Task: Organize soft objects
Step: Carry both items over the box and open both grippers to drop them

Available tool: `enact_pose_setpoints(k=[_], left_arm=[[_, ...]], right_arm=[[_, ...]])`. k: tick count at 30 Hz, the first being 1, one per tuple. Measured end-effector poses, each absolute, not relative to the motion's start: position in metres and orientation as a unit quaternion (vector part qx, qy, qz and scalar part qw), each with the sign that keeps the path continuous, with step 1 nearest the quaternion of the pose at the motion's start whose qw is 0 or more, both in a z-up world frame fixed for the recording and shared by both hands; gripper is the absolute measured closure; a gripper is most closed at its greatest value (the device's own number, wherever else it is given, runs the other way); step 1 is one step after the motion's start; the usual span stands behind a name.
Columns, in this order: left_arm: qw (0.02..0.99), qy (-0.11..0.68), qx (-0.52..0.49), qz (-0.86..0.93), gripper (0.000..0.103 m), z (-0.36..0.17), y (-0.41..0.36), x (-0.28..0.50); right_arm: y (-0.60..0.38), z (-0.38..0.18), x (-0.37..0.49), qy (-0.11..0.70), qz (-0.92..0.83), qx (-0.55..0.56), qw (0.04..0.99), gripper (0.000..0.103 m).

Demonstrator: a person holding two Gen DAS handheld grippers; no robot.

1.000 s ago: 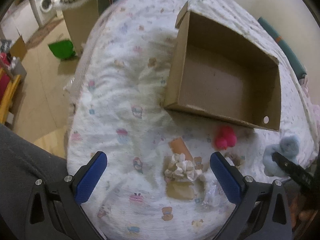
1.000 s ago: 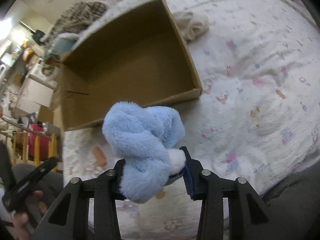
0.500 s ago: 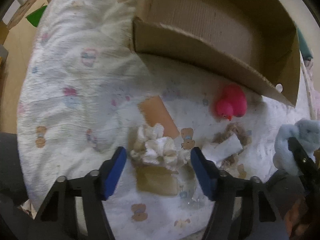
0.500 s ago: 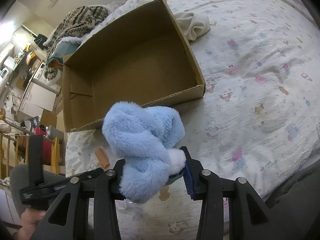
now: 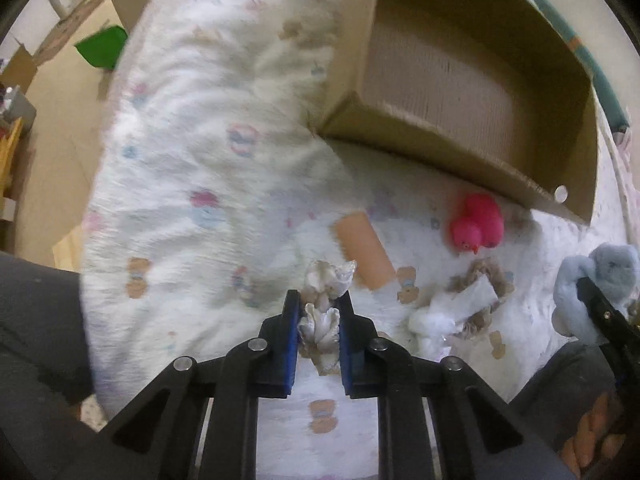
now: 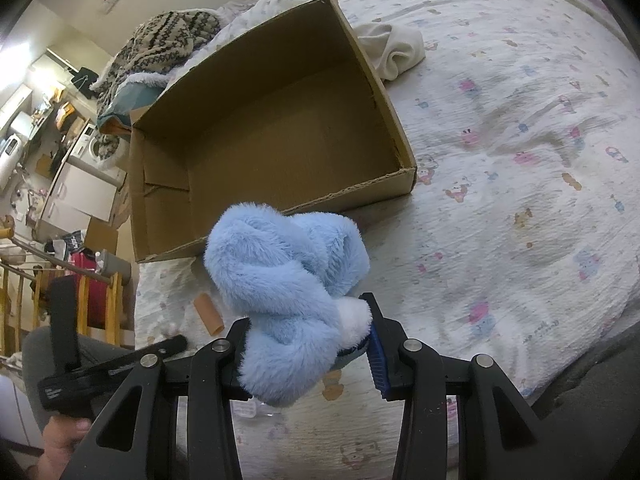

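My left gripper (image 5: 319, 312) is shut on a cream ruffled scrunchie (image 5: 325, 308) low over the bed. My right gripper (image 6: 308, 332) is shut on a fluffy light blue plush (image 6: 288, 280), held above the bed in front of the open cardboard box (image 6: 400, 144). The plush and right gripper also show at the right edge of the left wrist view (image 5: 592, 292). The box (image 5: 440, 148) is empty and lies ahead of both grippers. A pink rubber duck (image 5: 478, 224) sits by the box's near wall.
An orange-tan flat piece (image 5: 362, 246), a brown scrunchie with a white tag (image 5: 476, 300) and a white bit (image 5: 430, 326) lie on the printed bedspread (image 5: 192, 168). A white cloth (image 6: 396, 50) lies beyond the box. The bed's left edge drops to the floor, with a green bin (image 5: 102, 46).
My left gripper has come down over the cream scrunchie and shut on it. My right gripper still holds the blue plush, with the box now a little farther off.
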State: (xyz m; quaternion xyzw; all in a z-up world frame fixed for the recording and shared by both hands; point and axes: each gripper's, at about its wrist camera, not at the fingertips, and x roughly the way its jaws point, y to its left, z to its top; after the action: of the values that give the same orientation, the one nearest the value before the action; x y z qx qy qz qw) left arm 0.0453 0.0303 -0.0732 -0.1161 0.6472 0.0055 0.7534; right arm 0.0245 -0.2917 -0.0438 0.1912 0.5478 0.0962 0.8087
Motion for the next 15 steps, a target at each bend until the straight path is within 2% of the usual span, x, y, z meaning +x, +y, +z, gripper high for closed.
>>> enact_pose_setpoints(k=[15], left_arm=[[0.814, 0.574, -0.091, -0.002, 0.088, -0.002, 0.038, 0.057]], right_arm=[[-0.290, -0.003, 0.029, 0.506, 0.126, 0.187, 0.832, 0.058]])
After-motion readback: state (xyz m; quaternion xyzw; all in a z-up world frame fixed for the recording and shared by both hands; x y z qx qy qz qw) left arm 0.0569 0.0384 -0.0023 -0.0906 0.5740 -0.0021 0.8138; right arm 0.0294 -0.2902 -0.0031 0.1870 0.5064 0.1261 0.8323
